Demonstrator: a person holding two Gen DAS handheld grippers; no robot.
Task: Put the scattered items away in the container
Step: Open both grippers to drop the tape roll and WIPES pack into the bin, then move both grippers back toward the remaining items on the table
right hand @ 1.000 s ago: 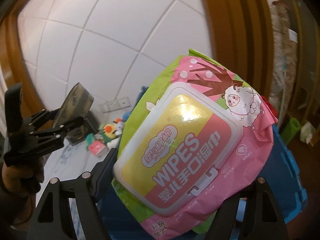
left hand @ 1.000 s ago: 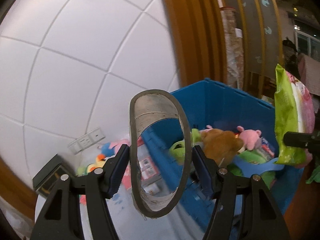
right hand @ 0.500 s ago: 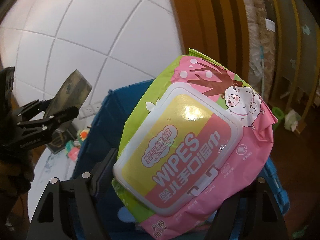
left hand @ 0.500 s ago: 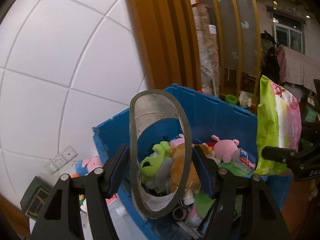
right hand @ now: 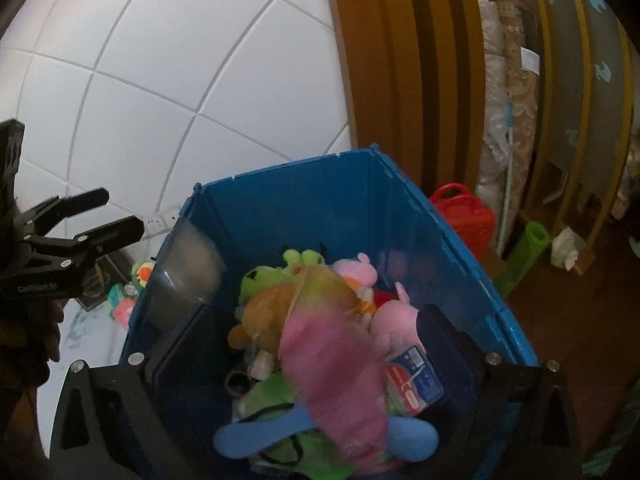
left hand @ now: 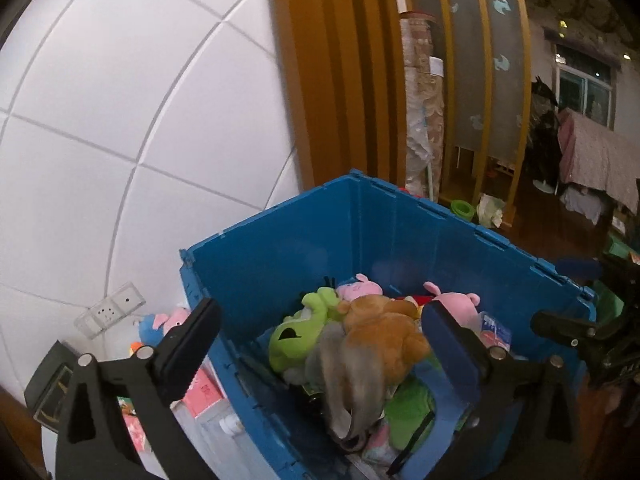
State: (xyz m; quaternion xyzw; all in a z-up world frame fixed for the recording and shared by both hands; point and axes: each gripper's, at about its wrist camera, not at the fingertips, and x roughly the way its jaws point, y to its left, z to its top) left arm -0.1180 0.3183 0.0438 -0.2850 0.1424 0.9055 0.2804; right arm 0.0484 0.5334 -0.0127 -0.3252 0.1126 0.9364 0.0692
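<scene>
Both grippers hang above the open blue crate (left hand: 304,240), which holds a green frog plush (left hand: 296,332), a brown plush (left hand: 384,328) and pink pig toys. My left gripper (left hand: 320,316) has its jaws opening, and the grey tape ring (left hand: 348,384) drops away below them as a blur, touching neither pad. My right gripper (right hand: 316,320) is opening too. The pink and green wipes pack (right hand: 332,360) falls free from it onto the toys. In the right wrist view the left gripper (right hand: 120,210) sits at the crate's left rim with the tape ring (right hand: 184,276) just under it.
On the pale floor left of the crate (right hand: 400,200) lie a pink box (left hand: 204,390), small plush toys (left hand: 160,320) and a dark box (left hand: 52,384). A wall socket (left hand: 110,314) is low on the tiled wall. A red container (right hand: 464,212) and green roll (right hand: 528,248) stand behind.
Both grippers swung over the crate and opened. The tape ring left the left gripper's pads and the wipes pack left the right gripper's pads; both are dropping into the crate.
</scene>
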